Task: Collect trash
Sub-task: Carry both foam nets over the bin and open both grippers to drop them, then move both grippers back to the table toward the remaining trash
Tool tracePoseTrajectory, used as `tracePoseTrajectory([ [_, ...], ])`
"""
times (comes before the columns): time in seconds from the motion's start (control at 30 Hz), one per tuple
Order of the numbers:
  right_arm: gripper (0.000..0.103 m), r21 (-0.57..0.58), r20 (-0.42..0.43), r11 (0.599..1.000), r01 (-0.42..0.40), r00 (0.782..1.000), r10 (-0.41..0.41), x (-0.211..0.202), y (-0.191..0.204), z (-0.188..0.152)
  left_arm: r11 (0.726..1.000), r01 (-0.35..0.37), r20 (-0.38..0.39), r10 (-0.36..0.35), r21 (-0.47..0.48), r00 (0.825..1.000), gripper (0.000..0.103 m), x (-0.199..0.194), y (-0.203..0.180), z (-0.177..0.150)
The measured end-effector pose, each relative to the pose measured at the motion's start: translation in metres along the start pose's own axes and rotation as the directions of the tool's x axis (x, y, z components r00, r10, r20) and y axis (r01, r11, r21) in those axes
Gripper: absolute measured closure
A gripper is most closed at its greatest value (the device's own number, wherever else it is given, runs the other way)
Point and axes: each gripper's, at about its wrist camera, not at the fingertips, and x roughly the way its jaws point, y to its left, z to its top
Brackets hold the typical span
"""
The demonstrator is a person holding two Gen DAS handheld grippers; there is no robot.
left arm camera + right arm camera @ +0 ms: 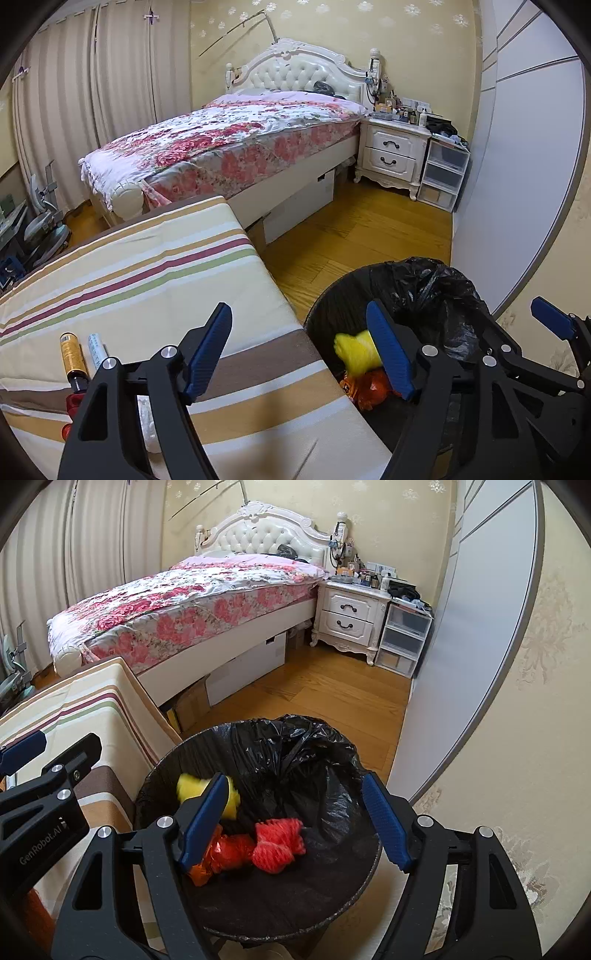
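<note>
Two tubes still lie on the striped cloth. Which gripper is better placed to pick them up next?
Left. The left gripper is open above the striped cloth, near the tubes. The right gripper is open over the trash bin.

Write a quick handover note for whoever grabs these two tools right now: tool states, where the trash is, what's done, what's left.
Left tool: open, nothing in it, over the striped table's edge.
Right tool: open, nothing in it, above the bin.
Done: yellow wad, red net wad and orange wrapper lie in the bin's black bag.
Left: gold tube and white tube on the table beside the left tool, plus a white item partly hidden under it.
</note>
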Motion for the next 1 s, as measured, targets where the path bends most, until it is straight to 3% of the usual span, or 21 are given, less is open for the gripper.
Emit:
tracePoseTrajectory([
  [0.4, 0.03, 0.0, 0.01, 1.0, -0.031, 0.999, 0.031, -0.013, 0.004, -0.002, 0.999, -0.038, 0.009, 0.038, -0.038, 0.999, 0.03, -0.024, 0.018, -0.002],
  [1.0, 0.023, -0.079, 0.005, 0.964, -0.254, 0.967, 0.255, -0.073, 0.063, -0.031, 0.969, -0.194, -0.003, 0.196, -0.151, 0.981, 0.03, -0.103, 0.101, -0.051],
])
